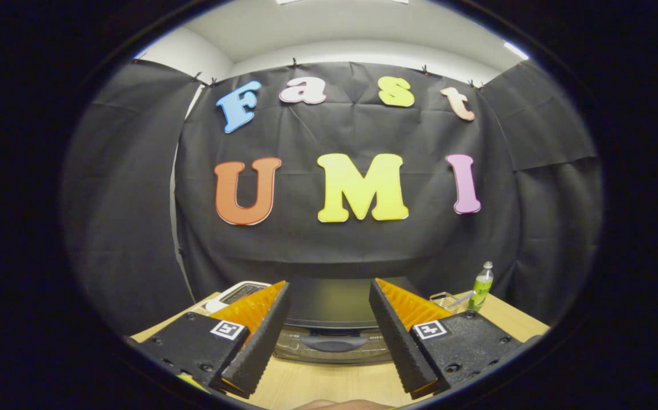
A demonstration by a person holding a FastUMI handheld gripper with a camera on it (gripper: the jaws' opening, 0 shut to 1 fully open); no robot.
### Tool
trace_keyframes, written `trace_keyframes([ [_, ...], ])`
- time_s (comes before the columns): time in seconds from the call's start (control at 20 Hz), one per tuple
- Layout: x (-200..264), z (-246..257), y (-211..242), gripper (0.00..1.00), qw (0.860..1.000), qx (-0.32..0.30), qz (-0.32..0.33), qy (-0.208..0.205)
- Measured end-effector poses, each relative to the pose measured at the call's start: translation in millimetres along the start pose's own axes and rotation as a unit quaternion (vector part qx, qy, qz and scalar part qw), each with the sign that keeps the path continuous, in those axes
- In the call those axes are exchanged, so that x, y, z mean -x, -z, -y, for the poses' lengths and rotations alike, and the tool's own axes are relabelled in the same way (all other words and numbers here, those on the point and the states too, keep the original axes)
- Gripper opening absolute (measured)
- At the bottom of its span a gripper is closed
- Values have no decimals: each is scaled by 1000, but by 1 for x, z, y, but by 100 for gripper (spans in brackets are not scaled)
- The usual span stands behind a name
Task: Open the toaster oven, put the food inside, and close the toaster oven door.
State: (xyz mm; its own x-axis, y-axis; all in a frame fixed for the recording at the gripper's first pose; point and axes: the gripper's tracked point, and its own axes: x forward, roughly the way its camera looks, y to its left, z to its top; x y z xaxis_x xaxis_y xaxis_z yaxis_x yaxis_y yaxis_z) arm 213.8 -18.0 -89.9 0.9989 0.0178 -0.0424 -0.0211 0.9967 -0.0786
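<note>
Ahead: dark boxy toaster oven (331, 310) with closed glass door, rigid, hinged; take its curved bar handle (333, 343). My fingers (329, 336) spread, empty.

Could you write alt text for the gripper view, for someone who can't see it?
An open gripper points at a closed toaster oven standing just ahead of its fingers on a wooden table. A green bottle stands beyond it.

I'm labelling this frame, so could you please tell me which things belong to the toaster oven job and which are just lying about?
For the job:
- toaster oven, door shut, beyond the fingers
- door handle
- gripper, fingers open, holding nothing

Lying about:
- green bottle
- white device
- clear container
- wooden table
</note>
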Motion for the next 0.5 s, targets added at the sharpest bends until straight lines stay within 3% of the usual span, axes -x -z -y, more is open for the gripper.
trace_keyframes([
  [0.5,-90,10,109,92,996,-1,-90,18],
])
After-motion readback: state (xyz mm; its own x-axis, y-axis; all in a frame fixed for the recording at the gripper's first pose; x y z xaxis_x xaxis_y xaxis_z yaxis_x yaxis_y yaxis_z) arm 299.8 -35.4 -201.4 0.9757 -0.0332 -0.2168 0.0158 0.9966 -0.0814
